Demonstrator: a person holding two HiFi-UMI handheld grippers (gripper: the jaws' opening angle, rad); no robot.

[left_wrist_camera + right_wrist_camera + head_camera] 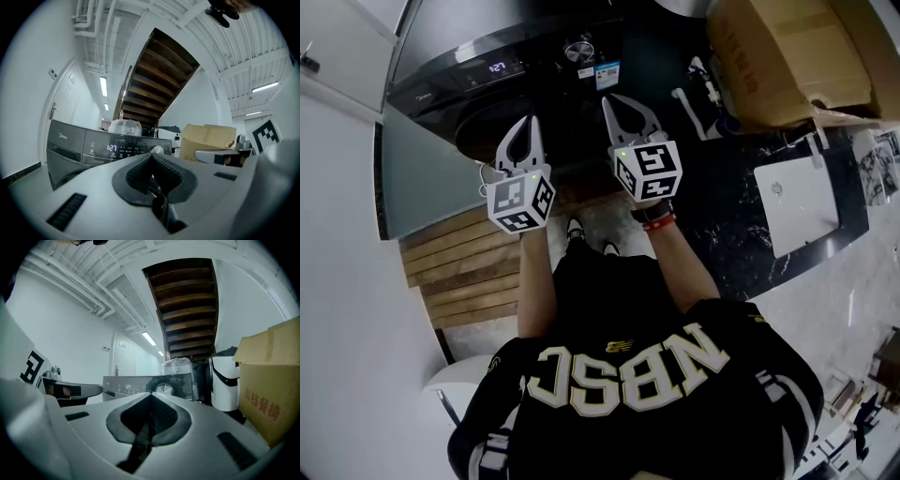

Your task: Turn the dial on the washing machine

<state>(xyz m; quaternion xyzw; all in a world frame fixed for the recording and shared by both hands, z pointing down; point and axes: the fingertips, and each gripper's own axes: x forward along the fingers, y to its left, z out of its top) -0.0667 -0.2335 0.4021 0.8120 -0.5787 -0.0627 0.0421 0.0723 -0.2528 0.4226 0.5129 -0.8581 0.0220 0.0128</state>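
The dark washing machine stands ahead of me, its display lit. The round silver dial is at the right end of its panel. Both grippers hover short of the machine and touch nothing. My left gripper is shut and empty, and it points at the door area. My right gripper is also shut and empty, just below and right of the dial. In the left gripper view the dial shows just above the closed jaw tips. The right gripper view shows the dial right above its closed tips.
A cardboard box sits right of the machine, with a white bin beside it. A white flat device lies on the dark floor at right. Wooden steps are at left. A wrapped bundle rests on top of the machine.
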